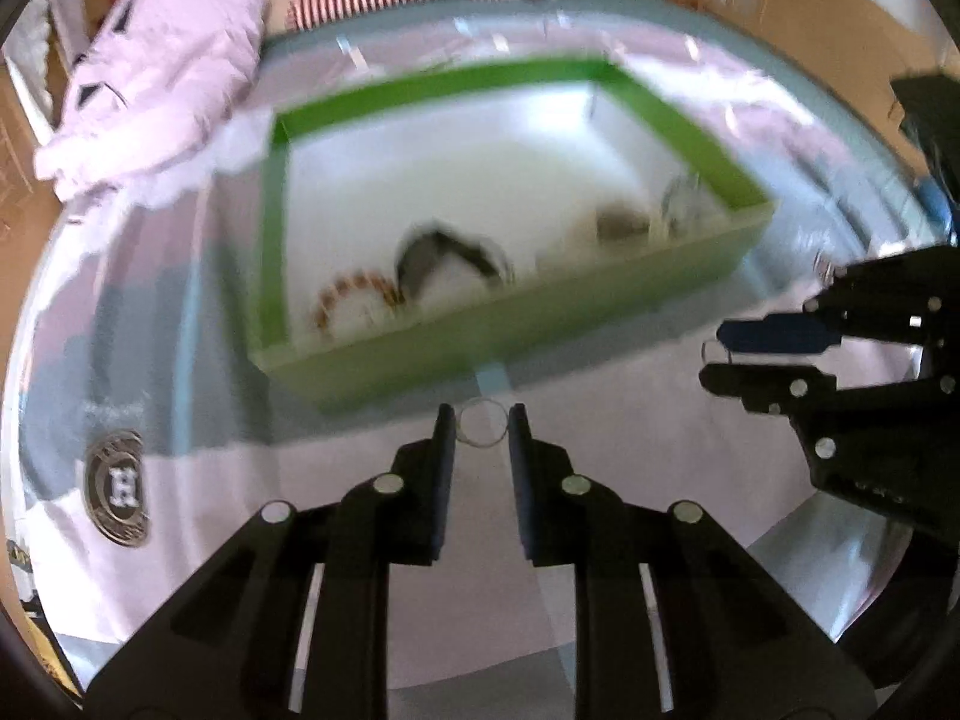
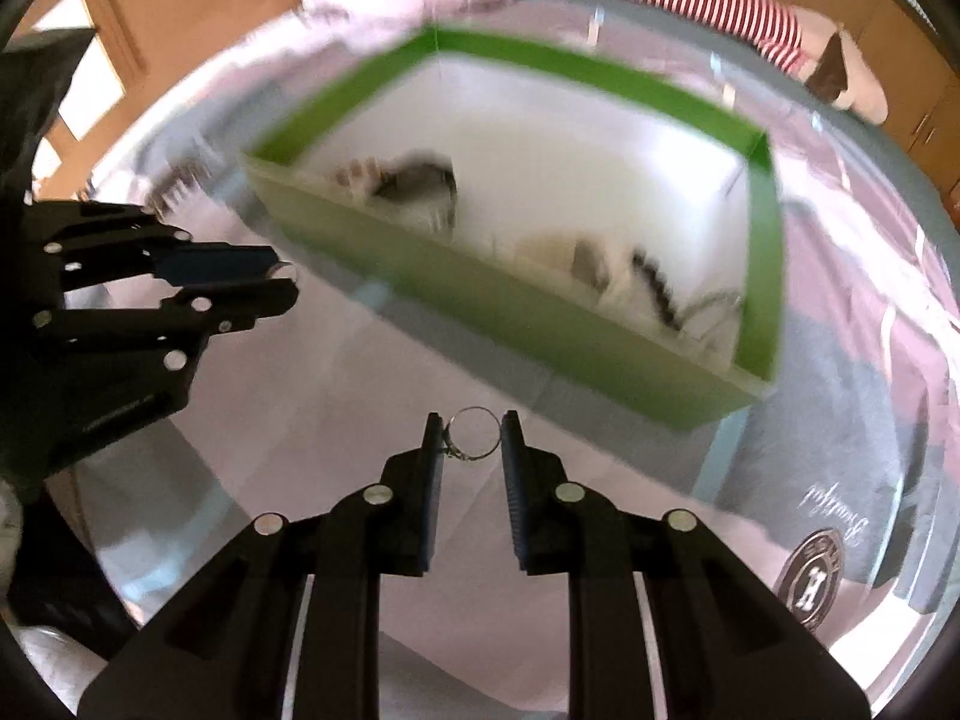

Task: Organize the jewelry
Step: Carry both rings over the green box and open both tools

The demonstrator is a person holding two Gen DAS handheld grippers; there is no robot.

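The left hand-held gripper (image 1: 482, 427) is black matt plastic with shiny round metal pins, and it pinches a thin shiny metal ring (image 1: 481, 429). The right hand-held gripper (image 2: 472, 433) looks the same and pinches a second shiny ring (image 2: 474, 434). The green box (image 1: 690, 126) looks like smooth card, white inside. The cloth (image 1: 630, 420) under it is soft and matt.

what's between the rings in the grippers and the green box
Only the box's near green wall. Each gripper, left and right, holds a ring just short of it; they must clear its rim. Nothing else visible.
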